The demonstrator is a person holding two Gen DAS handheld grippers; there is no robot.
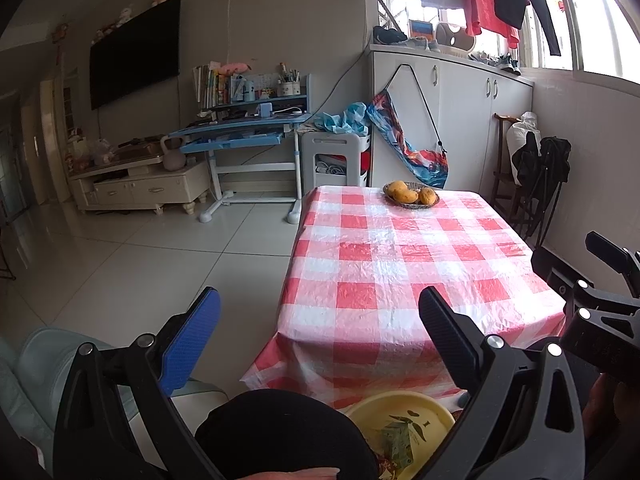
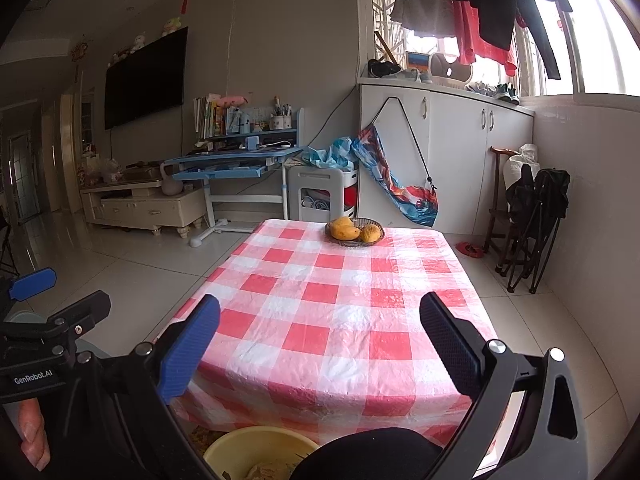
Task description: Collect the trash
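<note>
A yellow bin (image 1: 404, 412) sits on the floor below the near edge of the table, with crumpled green and brown trash (image 1: 396, 442) inside. The right wrist view shows the same bin (image 2: 248, 448) with scraps in it. My left gripper (image 1: 320, 316) is open and empty, held above the bin and the table's near left corner. My right gripper (image 2: 320, 316) is open and empty too, raised over the near end of the red-and-white checked tablecloth (image 2: 340, 312). A dark rounded shape, likely the person's knee (image 1: 280, 432), hides part of the bin.
A woven basket of mangoes (image 1: 411, 195) stands at the table's far end. Beyond are a blue desk (image 1: 240, 136), a white cart (image 1: 336, 160), white cabinets (image 1: 460, 120) and folded black chairs (image 1: 540, 176) by the right wall. A pale seat (image 1: 40, 380) is at lower left.
</note>
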